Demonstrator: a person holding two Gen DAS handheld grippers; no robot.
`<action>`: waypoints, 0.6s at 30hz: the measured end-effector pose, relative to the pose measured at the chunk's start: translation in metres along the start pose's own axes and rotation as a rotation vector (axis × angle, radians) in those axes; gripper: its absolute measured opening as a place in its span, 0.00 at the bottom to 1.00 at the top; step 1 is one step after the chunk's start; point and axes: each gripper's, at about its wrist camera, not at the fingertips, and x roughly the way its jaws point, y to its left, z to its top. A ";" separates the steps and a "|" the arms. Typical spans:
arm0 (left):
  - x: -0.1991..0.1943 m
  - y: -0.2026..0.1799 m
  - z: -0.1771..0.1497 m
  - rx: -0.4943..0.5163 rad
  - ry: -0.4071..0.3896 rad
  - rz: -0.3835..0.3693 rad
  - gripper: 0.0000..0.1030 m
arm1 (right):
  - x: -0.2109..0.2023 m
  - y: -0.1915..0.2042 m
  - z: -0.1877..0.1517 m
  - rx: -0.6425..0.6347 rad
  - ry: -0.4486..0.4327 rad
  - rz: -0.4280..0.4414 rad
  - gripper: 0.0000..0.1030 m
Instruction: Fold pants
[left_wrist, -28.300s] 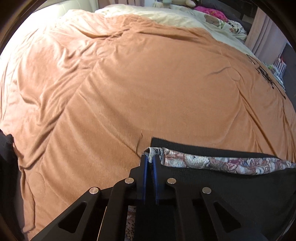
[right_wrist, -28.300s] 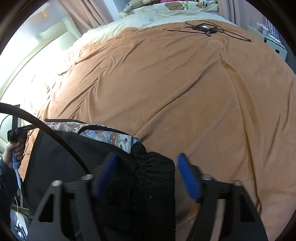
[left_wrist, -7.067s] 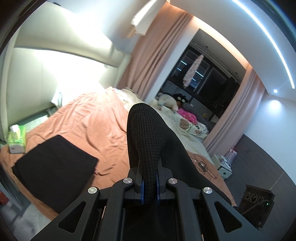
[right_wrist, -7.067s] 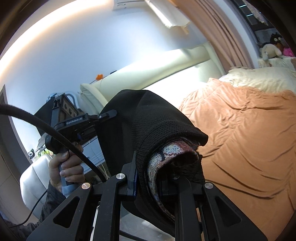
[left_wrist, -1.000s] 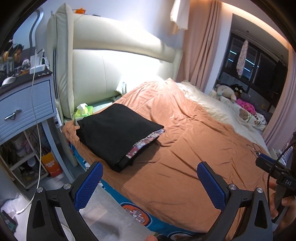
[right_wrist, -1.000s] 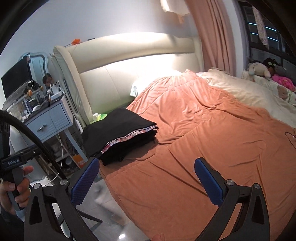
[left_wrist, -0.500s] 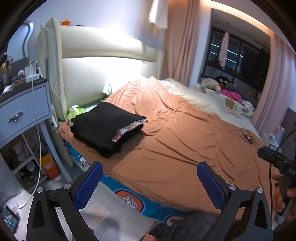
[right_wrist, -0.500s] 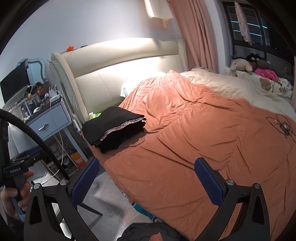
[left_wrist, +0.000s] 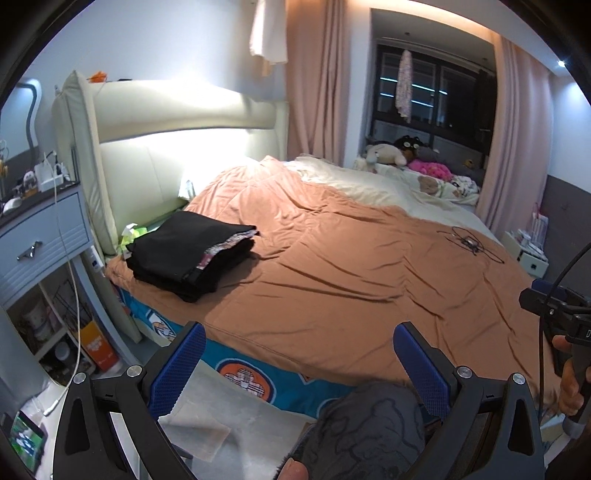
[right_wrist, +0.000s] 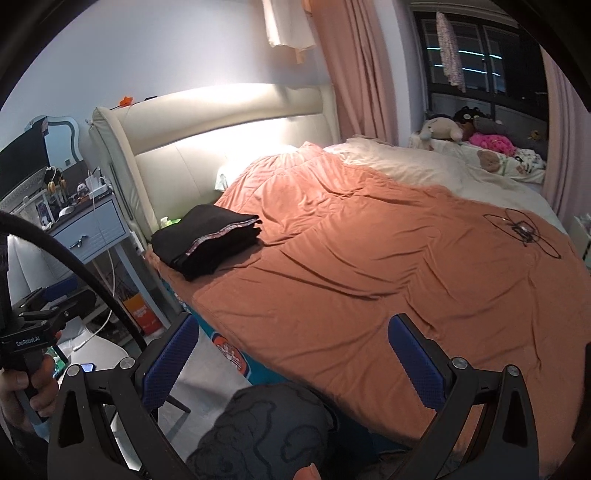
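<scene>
I have both pairs of tongs held back from the bed, well apart from the pants. My left tongs (left_wrist: 301, 360) are spread wide with nothing between the blue pads, and my right tongs (right_wrist: 295, 356) are spread just as wide and empty too.

The pants (left_wrist: 190, 251) lie folded into a thick black stack on the orange blanket (left_wrist: 351, 280), at the corner of the bed nearest the cream headboard (left_wrist: 177, 122). A patterned lining strip shows along the stack's open edge. In the right wrist view the same stack (right_wrist: 207, 240) sits just beside the blue nightstand (right_wrist: 92, 225).

A tangle of black cable (left_wrist: 469, 242) rests on the far side of the blanket, well apart from the pants. Stuffed toys (left_wrist: 384, 153) sit by the dark window.
</scene>
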 end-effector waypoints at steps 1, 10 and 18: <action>-0.002 -0.002 -0.003 -0.001 0.000 -0.006 1.00 | -0.008 0.000 -0.005 0.000 -0.007 -0.007 1.00; -0.029 -0.019 -0.030 0.031 -0.032 -0.018 1.00 | -0.054 0.010 -0.043 0.003 -0.049 -0.066 1.00; -0.056 -0.035 -0.043 0.086 -0.107 0.001 1.00 | -0.081 0.026 -0.078 0.018 -0.106 -0.088 1.00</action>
